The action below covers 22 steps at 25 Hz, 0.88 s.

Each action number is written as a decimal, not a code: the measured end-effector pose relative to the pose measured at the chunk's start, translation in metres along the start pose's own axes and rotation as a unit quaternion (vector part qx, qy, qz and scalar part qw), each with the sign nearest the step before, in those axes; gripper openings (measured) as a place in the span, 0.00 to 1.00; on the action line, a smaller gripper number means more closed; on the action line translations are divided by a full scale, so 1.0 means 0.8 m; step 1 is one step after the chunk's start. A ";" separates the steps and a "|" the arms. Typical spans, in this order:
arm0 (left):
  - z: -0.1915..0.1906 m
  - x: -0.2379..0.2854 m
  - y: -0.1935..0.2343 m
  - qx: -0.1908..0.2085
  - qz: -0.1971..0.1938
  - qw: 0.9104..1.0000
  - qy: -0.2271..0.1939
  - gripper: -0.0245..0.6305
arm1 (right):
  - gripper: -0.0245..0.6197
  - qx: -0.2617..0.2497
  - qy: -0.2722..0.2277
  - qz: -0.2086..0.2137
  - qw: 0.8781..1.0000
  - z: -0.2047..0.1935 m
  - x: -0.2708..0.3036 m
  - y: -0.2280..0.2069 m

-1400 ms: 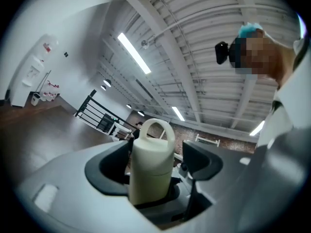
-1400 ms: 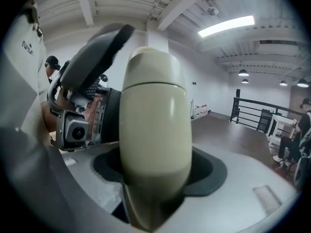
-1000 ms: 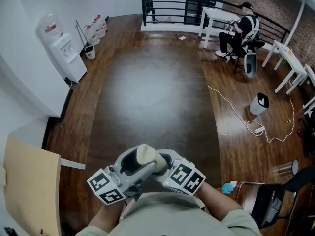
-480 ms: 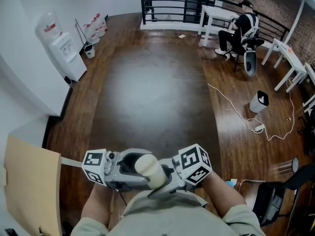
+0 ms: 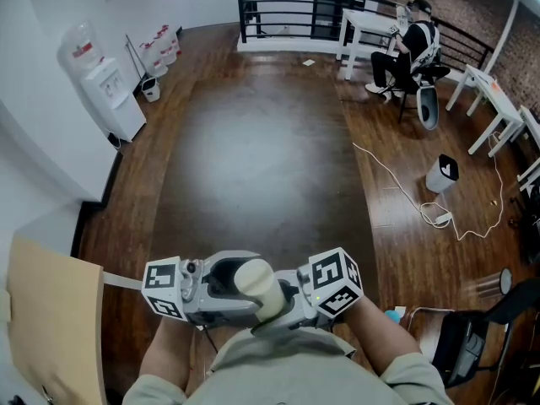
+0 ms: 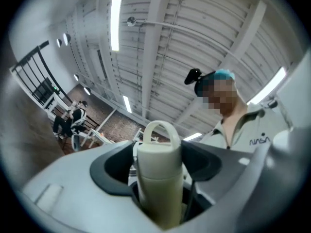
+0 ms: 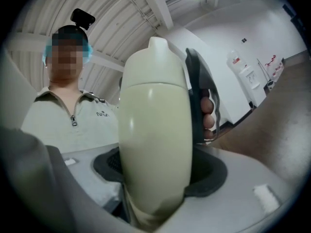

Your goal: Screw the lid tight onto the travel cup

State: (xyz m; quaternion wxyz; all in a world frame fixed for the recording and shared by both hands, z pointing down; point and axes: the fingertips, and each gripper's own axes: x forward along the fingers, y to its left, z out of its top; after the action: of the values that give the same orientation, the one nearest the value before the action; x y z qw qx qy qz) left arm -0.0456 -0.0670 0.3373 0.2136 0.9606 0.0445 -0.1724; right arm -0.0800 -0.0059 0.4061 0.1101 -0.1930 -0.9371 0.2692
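**A:** Handling notes?

**B:** Travel cup: cream, smooth, stiff wall. Probably light if empty, and slick under pads. It hangs at chest height over the wooden floor, with no worktop beneath. The left hand-held gripper and right hand-held gripper are both clamped on it.

**A:** Best hold?

**B:** One on the body, the other round the lid below its loop. Which pads sit where is hard to tell this close.

**A:** Room?

**B:** Open hall: water dispenser on the left, white tables, a seated person and a loose cable. Hard floor, so a drop would likely dent the cup.
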 end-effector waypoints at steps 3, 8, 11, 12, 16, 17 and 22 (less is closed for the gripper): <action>-0.001 0.003 0.012 0.030 0.060 0.998 0.005 0.59 | 0.52 0.004 -0.026 -0.048 0.998 0.008 -0.011 -0.018; 0.006 -0.006 0.030 0.064 0.166 0.984 -0.019 0.61 | 0.52 -0.031 -0.062 -0.208 0.976 0.028 -0.037 -0.065; 0.011 -0.014 0.036 0.077 0.225 0.970 -0.045 0.61 | 0.52 -0.073 -0.056 -0.330 0.939 0.032 -0.059 -0.097; 0.012 -0.016 0.038 0.078 0.242 0.966 -0.052 0.61 | 0.52 -0.086 -0.053 -0.362 0.927 0.033 -0.065 -0.105; 0.013 -0.024 0.048 0.078 0.307 0.945 -0.076 0.57 | 0.52 -0.132 -0.027 -0.447 0.884 0.031 -0.083 -0.124; 0.013 -0.026 0.049 0.080 0.319 0.941 -0.079 0.57 | 0.52 -0.140 -0.019 -0.459 0.877 0.030 -0.084 -0.126; 0.007 -0.020 0.046 0.097 0.338 0.934 -0.068 0.56 | 0.52 -0.160 0.010 -0.488 0.858 0.022 -0.079 -0.133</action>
State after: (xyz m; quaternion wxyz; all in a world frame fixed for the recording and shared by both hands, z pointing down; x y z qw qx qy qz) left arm -0.0567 -0.1031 0.3530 0.1672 0.9210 -0.3143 -0.1580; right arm -0.0603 -0.1238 0.4434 0.2046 0.2713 -0.9402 0.0249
